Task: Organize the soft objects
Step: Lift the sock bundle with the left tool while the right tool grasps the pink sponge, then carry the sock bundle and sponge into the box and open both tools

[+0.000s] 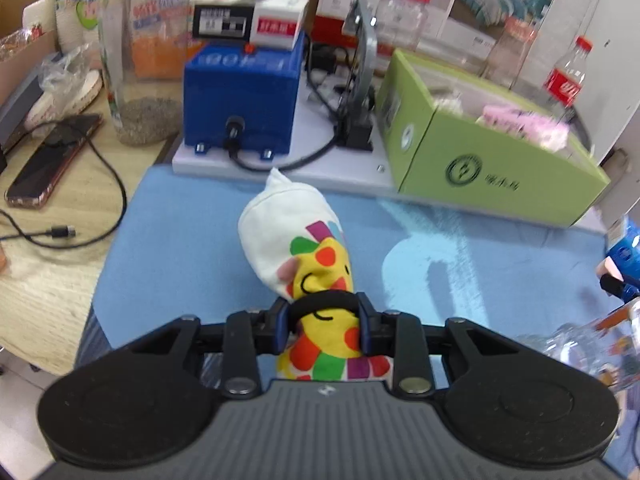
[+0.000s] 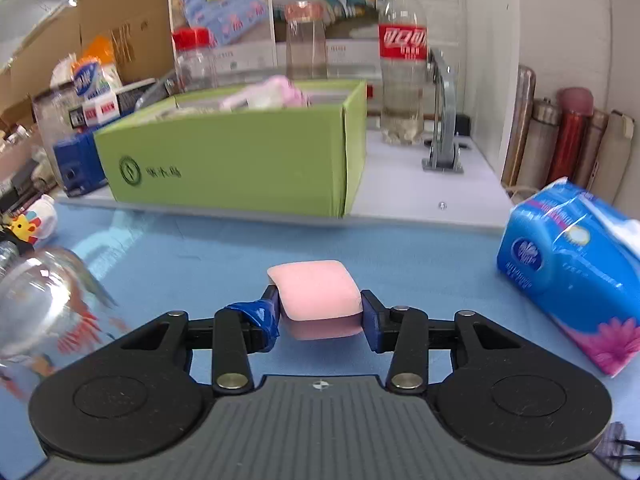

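Note:
My left gripper [image 1: 323, 322] is shut on a white cloth pouch [image 1: 298, 240] printed with a yellow smiling face and coloured patches; a black band wraps the pouch at the jaws. The pouch juts out above the blue mat [image 1: 180, 220]. My right gripper [image 2: 320, 312] is shut on a pink foam block [image 2: 316, 290], squeezed between the blue pads just above the blue mat [image 2: 400, 256]. The pouch [image 2: 38, 220] also shows at the left edge of the right wrist view. Behind stands an open green box [image 2: 240, 160], with pink and white soft items [image 2: 272, 94] inside. The green box [image 1: 500, 160] sits at right in the left wrist view.
A blue tissue pack [image 2: 572, 268] lies at the mat's right. A clear plastic bottle [image 2: 44, 292] lies at left. A blue machine [image 1: 242, 96], cables, a phone [image 1: 52, 160] and a tall jar [image 1: 140, 60] crowd the far left. A cola bottle [image 2: 402, 60] and flasks [image 2: 568, 140] stand behind.

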`<state>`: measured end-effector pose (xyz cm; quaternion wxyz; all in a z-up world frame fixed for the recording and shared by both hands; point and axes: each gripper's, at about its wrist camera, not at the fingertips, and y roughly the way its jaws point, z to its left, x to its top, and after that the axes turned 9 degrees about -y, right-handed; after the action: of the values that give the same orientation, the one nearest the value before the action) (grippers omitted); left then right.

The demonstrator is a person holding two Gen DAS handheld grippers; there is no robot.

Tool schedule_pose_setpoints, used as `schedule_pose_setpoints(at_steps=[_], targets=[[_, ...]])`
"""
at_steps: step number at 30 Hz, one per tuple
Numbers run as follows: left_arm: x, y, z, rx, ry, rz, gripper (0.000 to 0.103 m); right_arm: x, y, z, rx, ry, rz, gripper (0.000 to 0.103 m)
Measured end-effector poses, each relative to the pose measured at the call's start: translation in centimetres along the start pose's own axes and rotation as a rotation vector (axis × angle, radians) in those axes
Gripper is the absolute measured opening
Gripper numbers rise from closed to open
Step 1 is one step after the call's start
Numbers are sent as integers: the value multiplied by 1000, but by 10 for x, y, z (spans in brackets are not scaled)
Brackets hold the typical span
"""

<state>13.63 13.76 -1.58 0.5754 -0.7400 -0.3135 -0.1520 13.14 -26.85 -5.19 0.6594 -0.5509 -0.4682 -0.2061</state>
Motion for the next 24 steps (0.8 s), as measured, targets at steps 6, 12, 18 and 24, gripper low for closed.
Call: schedule_pose_setpoints(at_steps=[6,12,18,24], targets=[[62,-29,-33,-148,44,-83,30,71,-24,8,34,-66,-166,28],[133,-11,-93,-237,92,-135,30,154,23,17,69,-150,-203,29],[163,48,-148,-294,148,-60,30,175,61,1,0,-170,-139,30],[164,105,-167,-273,139,30,39,173,114,-22,83,-14,-46,37]])
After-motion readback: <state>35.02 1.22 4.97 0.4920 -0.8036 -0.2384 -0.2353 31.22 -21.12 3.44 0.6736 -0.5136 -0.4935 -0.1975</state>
